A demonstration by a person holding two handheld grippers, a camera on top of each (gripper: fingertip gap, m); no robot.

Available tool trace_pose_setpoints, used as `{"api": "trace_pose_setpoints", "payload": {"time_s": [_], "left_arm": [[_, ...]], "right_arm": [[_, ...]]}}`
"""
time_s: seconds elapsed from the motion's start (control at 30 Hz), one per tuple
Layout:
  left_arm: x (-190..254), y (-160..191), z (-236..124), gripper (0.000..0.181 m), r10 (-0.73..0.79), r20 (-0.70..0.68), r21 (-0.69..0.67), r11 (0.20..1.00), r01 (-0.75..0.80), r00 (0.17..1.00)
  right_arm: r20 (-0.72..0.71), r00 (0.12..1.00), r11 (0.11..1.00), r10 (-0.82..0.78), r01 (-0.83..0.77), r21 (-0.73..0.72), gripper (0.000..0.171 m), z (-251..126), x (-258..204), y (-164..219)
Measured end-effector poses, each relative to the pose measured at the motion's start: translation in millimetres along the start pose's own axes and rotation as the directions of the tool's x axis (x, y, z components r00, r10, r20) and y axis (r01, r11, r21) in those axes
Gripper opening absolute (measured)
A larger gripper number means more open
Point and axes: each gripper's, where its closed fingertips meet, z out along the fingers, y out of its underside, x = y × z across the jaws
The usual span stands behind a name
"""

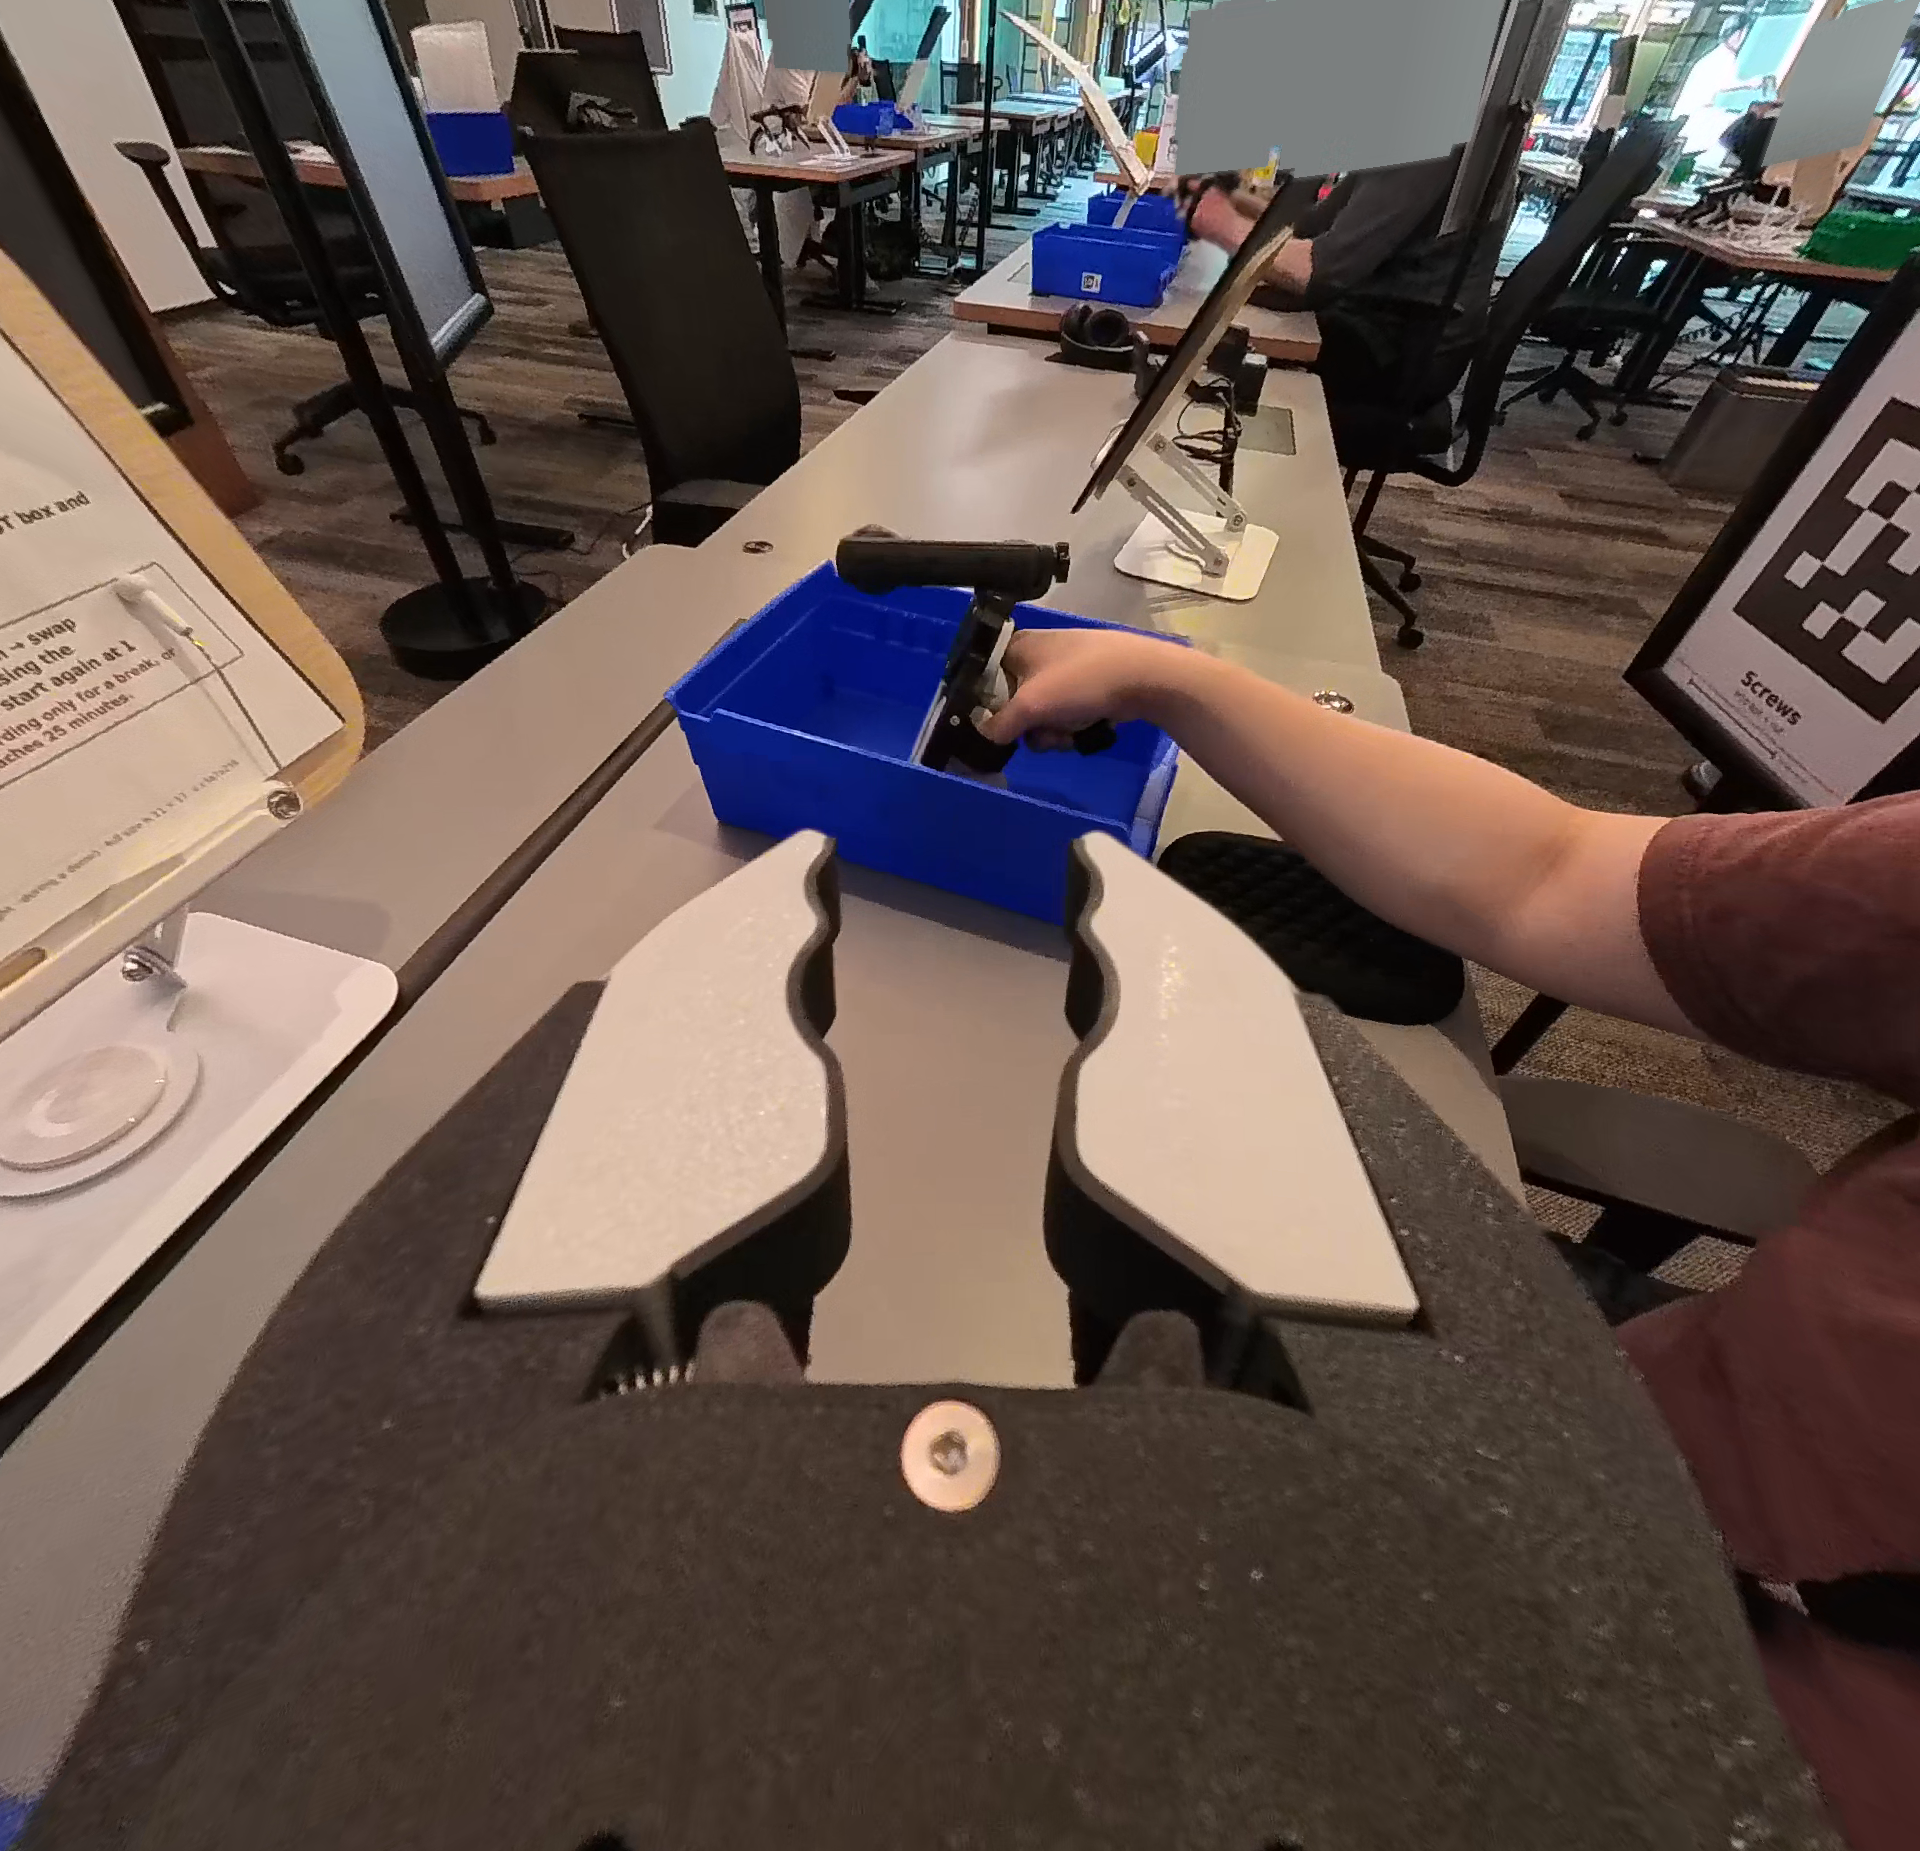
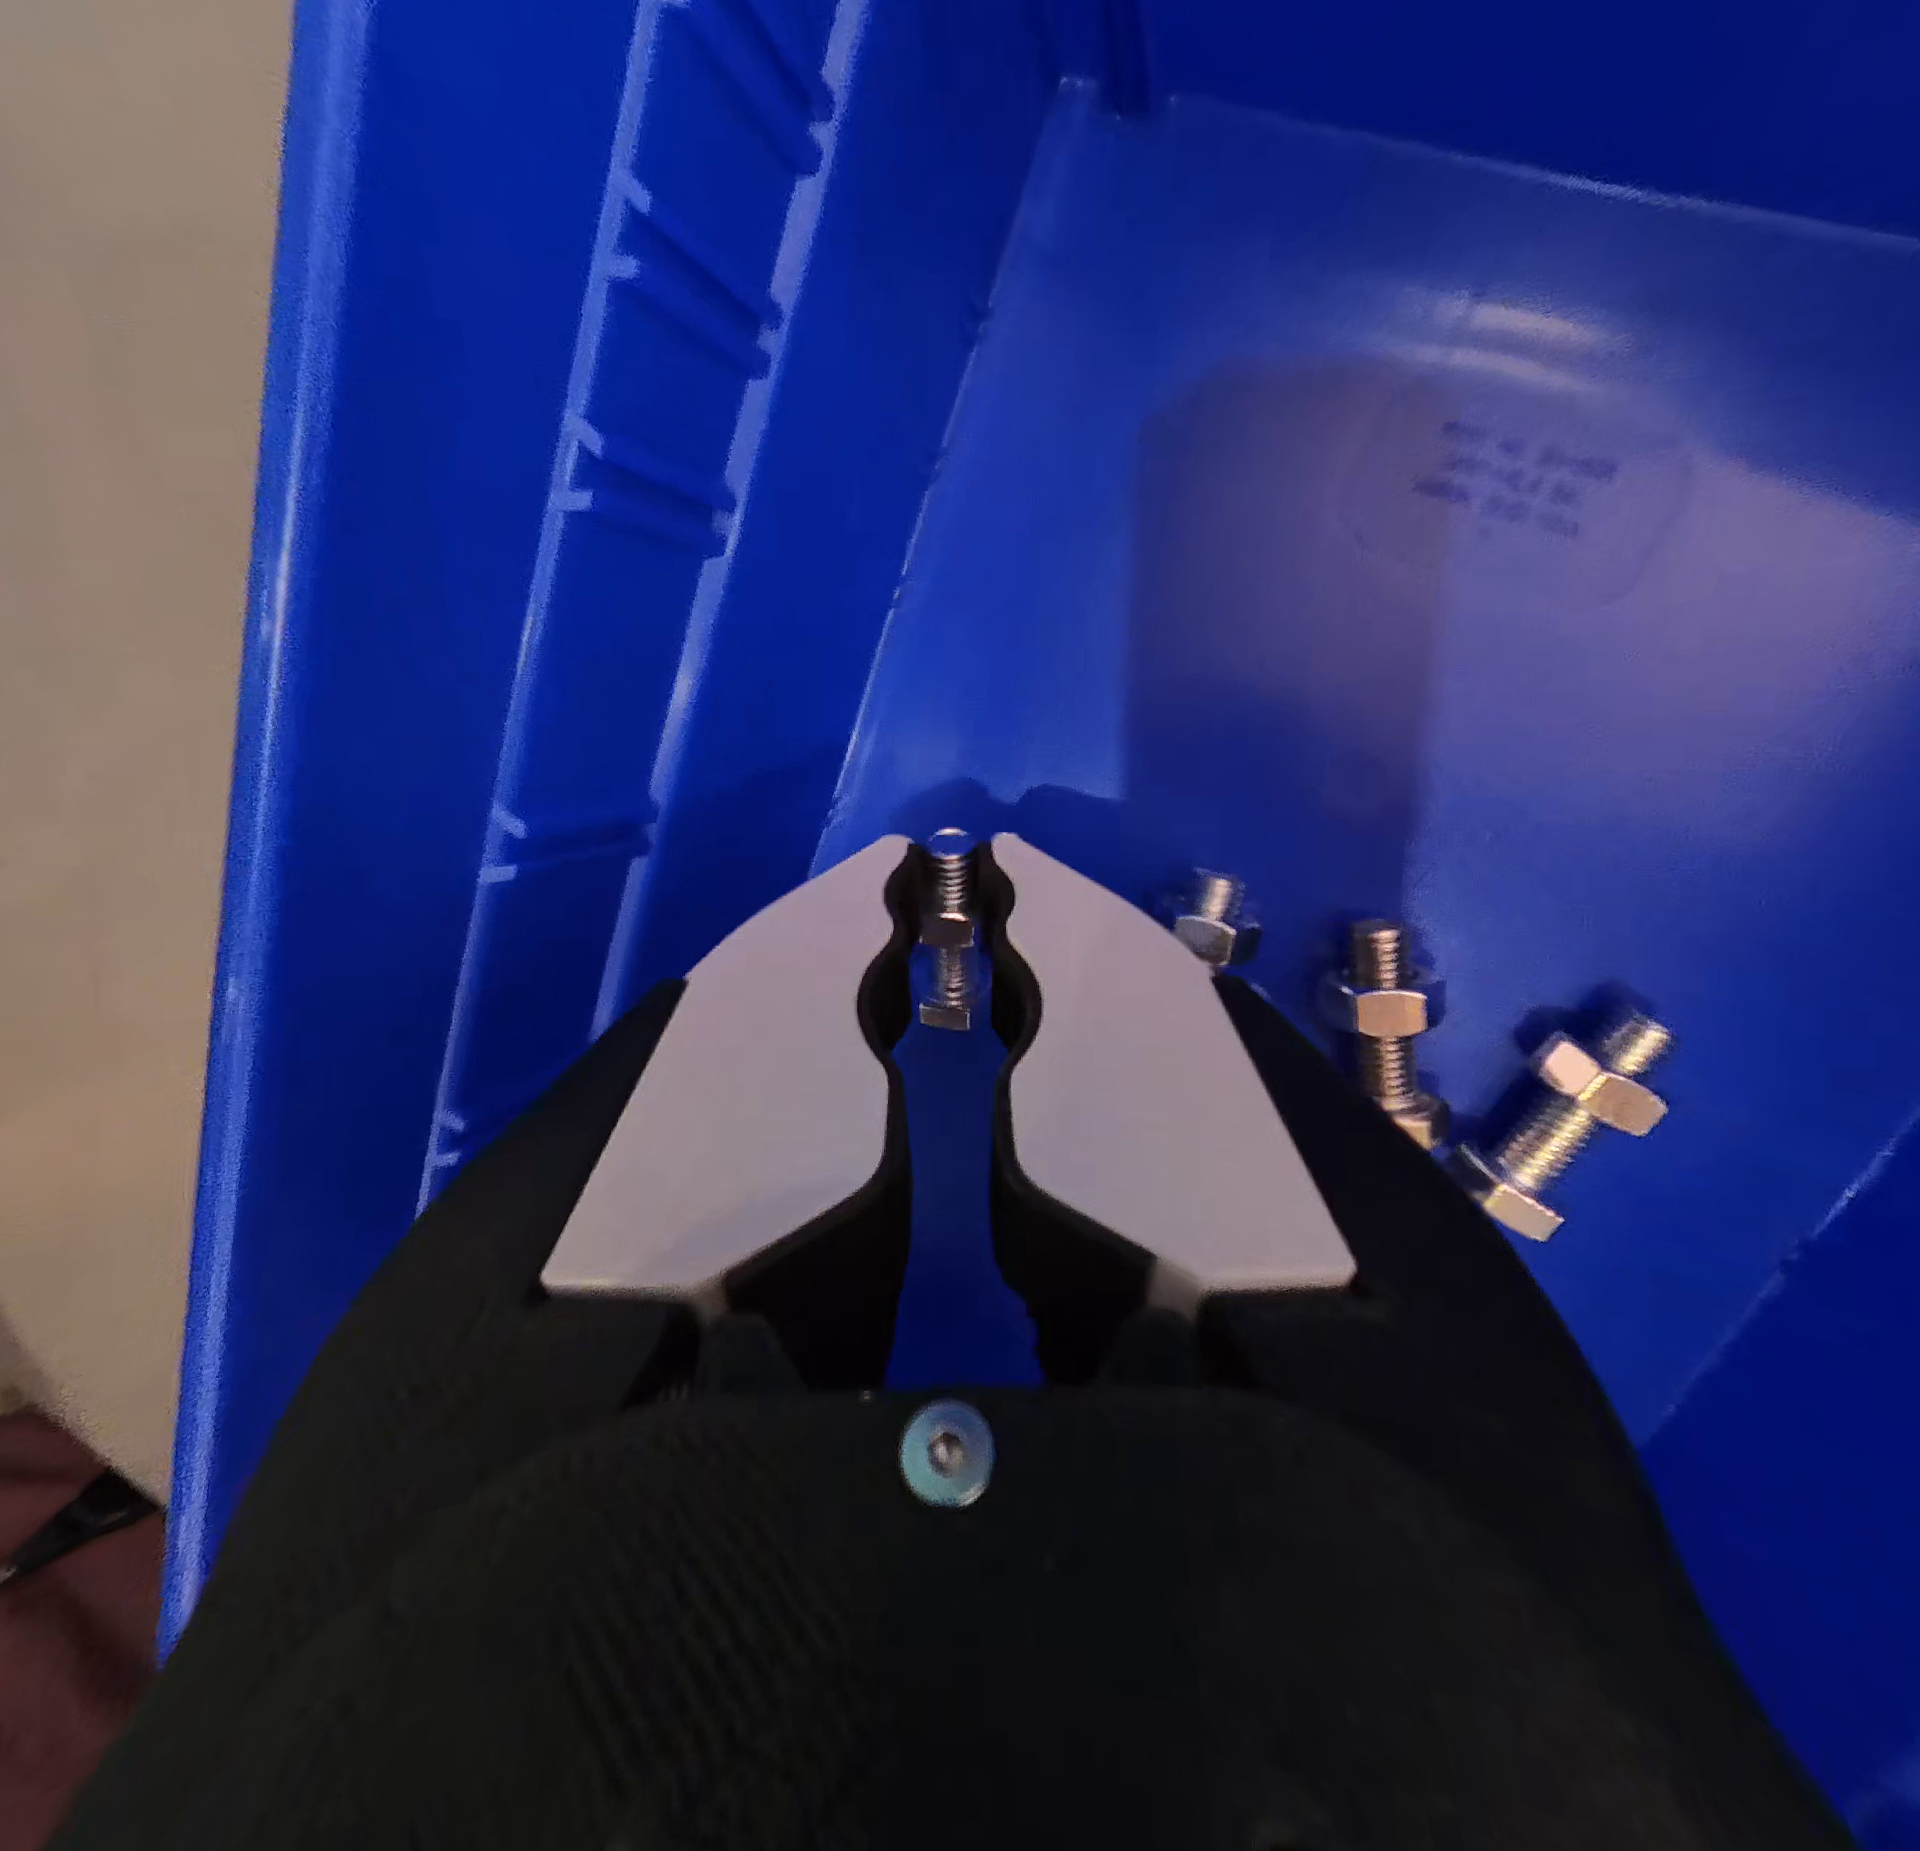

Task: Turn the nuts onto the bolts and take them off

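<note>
left tool [image 1: 951, 960], grey-faced fingers on a black textured body: was held above the grey worktop [image 1: 935, 451], jaws spread wide with nothing between them, pointed toward the blue plastic bin [image 1: 894, 804].

right tool [image 2: 948, 928], same make: was lowered inside the blue plastic bin [image 2: 727, 451], jaws drawn nearly together around a small silver bolt with a nut threaded partway along its shank [image 2: 945, 934]; the bolt lay lengthwise between the black inner pads, its tip showing just past the fingertips. in the left wrist view this right tool [image 1: 961, 721] was seen gripped by a person's hand [image 1: 1070, 684], tilted down into the bin, the bare forearm reaching from a dark red sleeve [image 1: 1787, 928].

other hardware, on the bin floor just right of the right tool: a short silver bolt with nut [image 2: 1210, 918], partly hidden by the finger; a longer silver bolt with hex nut [image 2: 1382, 1022]; a thicker silver bolt with hex nut [image 2: 1558, 1115], lying at a slant. the three were close together, apart from the held one.

surroundings: a black ridged pad [image 1: 1320, 928] beside the bin; a framed printed sheet on a white stand [image 1: 125, 710] at left; a framed sign with a black-and-white square pattern [image 1: 1829, 596] at right.
</note>
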Motion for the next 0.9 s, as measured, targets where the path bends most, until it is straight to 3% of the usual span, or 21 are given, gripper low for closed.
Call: {"api": "trace_pose_setpoints", "payload": {"time_s": [0.1, 0.2, 0.27, 0.4, 0.5, 0.63, 0.73, 0.8, 0.9], "left_arm": [[-2, 0, -1, 0.041, -0.007, 0.002, 0.001, 1.0, 0.007, 1.0], [-3, -1, -4, 0.042, -0.02, -0.001, 0.012, 1.0, 0.02, 1.0], [-1, -4, -9, 0.042, -0.023, -0.008, 0.022, 0.999, 0.023, 1.0], [-3, -14, -39, 0.043, 0.009, 0.073, 0.049, 0.999, -0.013, 0.997], [-8, -17, -77, 0.047, 0.005, 0.181, 0.035, 0.999, -0.011, 0.984], [-23, 5, -132, 0.049, -0.136, 0.29, -0.001, 0.99, 0.142, 0.947], [-56, 43, -193, 0.052, -0.196, 0.534, -0.029, 0.968, 0.249, 0.822], [-78, 72, -242, 0.056, -0.216, 0.706, -0.013, 0.948, 0.317, 0.675], [-94, 122, -299, 0.064, -0.236, 0.854, 0.0, 0.891, 0.453, 0.464]], "right_arm": [[-0.067, 0.998, 1.0, -0.01, 0.012, 0.026, 0.021, -4, 8, -6], [-0.037, 0.998, 0.992, -0.043, 0.047, 0.117, 0.03, -25, -3, -11], [-0.049, 0.993, 0.96, -0.107, 0.116, 0.254, 0.029, -58, -11, -20], [-0.334, 0.936, 0.834, -0.113, 0.272, 0.48, 0.034, -153, 16, -25], [-0.433, 0.901, 0.889, -0.008, 0.204, 0.409, 0.054, -187, 63, 4], [-0.292, 0.954, 0.976, 0.062, 0.002, 0.217, 0.058, -164, 95, 48], [-0.248, 0.964, 0.987, 0.095, -0.058, 0.153, 0.057, -144, 101, 60], [-0.279, 0.956, 0.994, 0.096, -0.075, 0.085, 0.056, -132, 106, 65], [-0.322, 0.941, 0.992, 0.106, -0.122, -0.033, 0.052, -117, 114, 72]]}}
